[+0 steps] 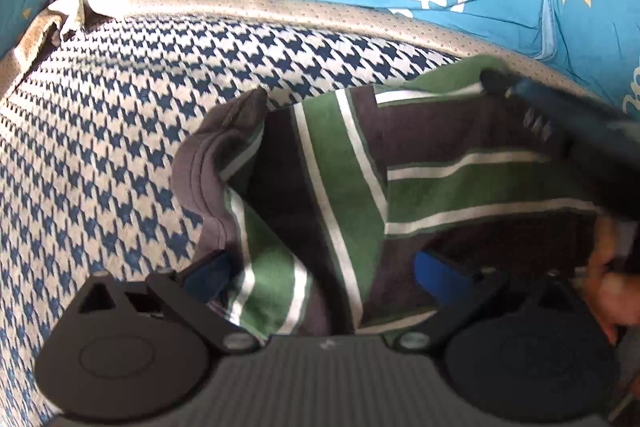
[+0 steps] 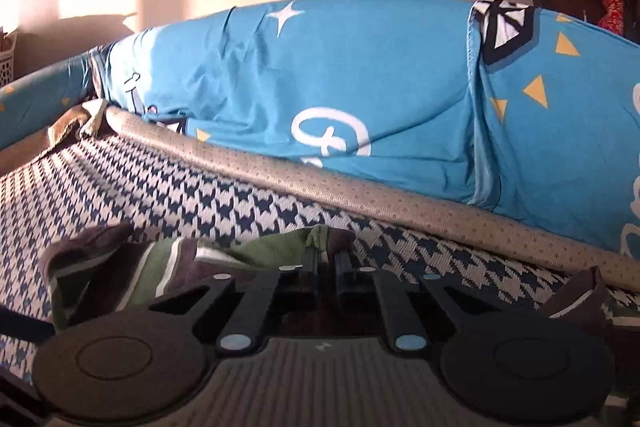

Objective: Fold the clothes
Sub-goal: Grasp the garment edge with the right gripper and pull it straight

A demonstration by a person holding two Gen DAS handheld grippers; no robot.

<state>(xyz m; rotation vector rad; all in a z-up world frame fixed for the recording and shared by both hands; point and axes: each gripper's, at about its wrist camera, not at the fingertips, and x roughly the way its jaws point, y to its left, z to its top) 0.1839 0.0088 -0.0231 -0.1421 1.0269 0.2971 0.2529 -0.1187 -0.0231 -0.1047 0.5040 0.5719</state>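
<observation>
Here our striped shirt lies bunched on the houndstooth mat, soft and light; right gripper pinches its green edge, left gripper stands wide around cloth, and we favour hems

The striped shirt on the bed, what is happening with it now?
A person is folding a green, grey and white striped shirt on a houndstooth mat, holding a two-finger tool in each hand. The right tool is shut on a bunched edge of the shirt. The left tool has its fingers apart with the fabric lying between them. The shirt is crumpled, not yet a neat fold. Behind the mat lies blue printed bedding.
</observation>
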